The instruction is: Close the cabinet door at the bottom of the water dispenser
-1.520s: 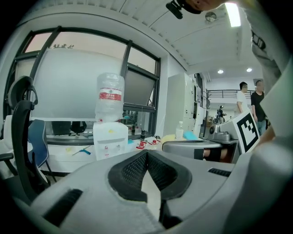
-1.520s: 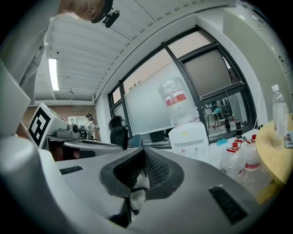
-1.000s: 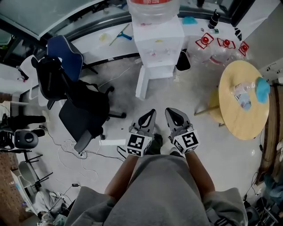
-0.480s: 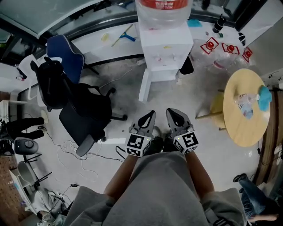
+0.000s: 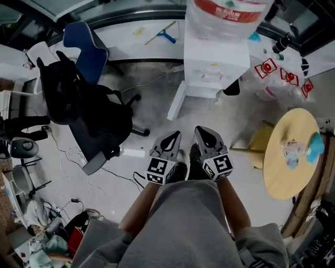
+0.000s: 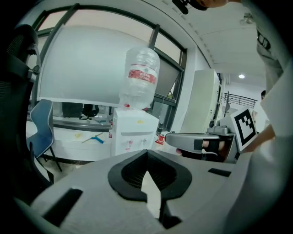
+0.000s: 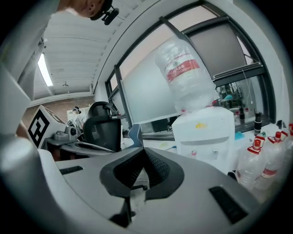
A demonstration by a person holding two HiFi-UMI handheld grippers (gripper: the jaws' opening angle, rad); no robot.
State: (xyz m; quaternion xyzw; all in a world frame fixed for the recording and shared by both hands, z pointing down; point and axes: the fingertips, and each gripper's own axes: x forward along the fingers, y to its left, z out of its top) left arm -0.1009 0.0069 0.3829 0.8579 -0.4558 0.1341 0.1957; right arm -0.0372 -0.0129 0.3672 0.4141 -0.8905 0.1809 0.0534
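White cabinet door ajar, head view only

The left gripper and the right gripper sit side by side. Ahead of them, well apart, stands the water dispenser with a bottle on top. Its cabinet door juts from the base on the left, toward the grippers. Left of the left gripper is an office chair — a second chair behind it. Right of the right gripper is a round table — beyond it, right of the dispenser, floor bottles.
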